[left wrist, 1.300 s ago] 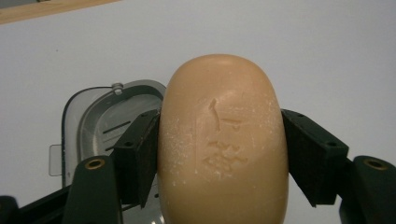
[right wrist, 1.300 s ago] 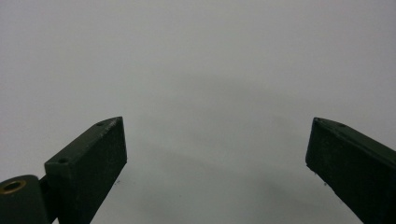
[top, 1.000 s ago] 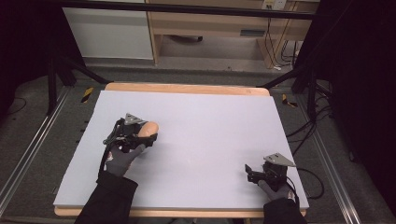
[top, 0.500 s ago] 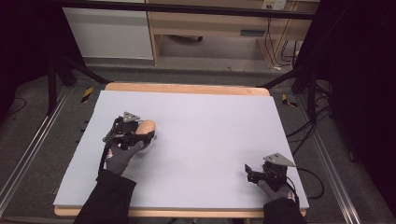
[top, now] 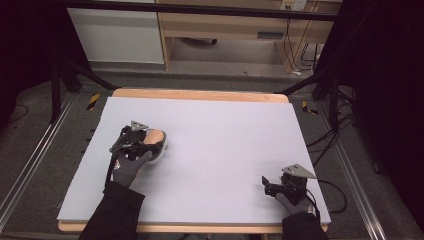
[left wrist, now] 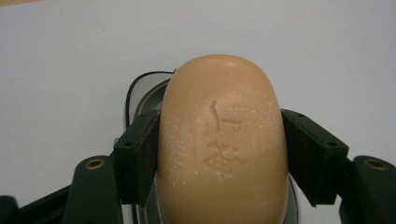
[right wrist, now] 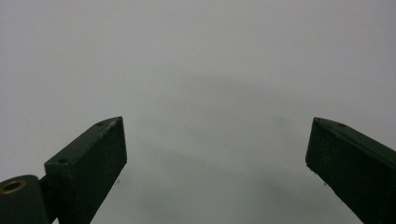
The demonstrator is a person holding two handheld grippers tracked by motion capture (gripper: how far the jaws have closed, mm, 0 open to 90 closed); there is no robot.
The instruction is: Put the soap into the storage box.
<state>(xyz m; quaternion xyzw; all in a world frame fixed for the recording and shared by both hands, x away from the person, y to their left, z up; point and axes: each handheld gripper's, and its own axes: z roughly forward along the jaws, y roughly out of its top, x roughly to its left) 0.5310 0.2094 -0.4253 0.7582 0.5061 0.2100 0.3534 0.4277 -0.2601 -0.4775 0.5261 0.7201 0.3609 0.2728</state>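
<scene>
The left gripper [left wrist: 219, 154] has a firm pinch on a tan bar of soap [left wrist: 223, 144], one black pad pressed flat against each long side, stamped lettering facing the camera. Right beneath the bar sits a pale, shallow dish [left wrist: 148, 95] with a dark rim line, most likely a soap dish, peeking out on one side of the soap; whether the bar hangs just above it or already rests in it cannot be told from this angle. From the high view, the left gripper [top: 150, 142] works over the left part of the white table [top: 225, 130], the soap [top: 155, 136] showing as a tan lump at its tip with a sliver of the dish [top: 162, 149] beside it. Over on the near right, the right gripper [top: 270, 184] sits low by the table's front edge, well apart from the action, and its own view shows the jaws spread wide with nothing but bare tabletop between them. So the pick is clearly done: the soap is secured and lined up over the dish. What looks left is either the last bit of lowering and the release, or lifting the bar clear; the pictures cannot settle which.
</scene>
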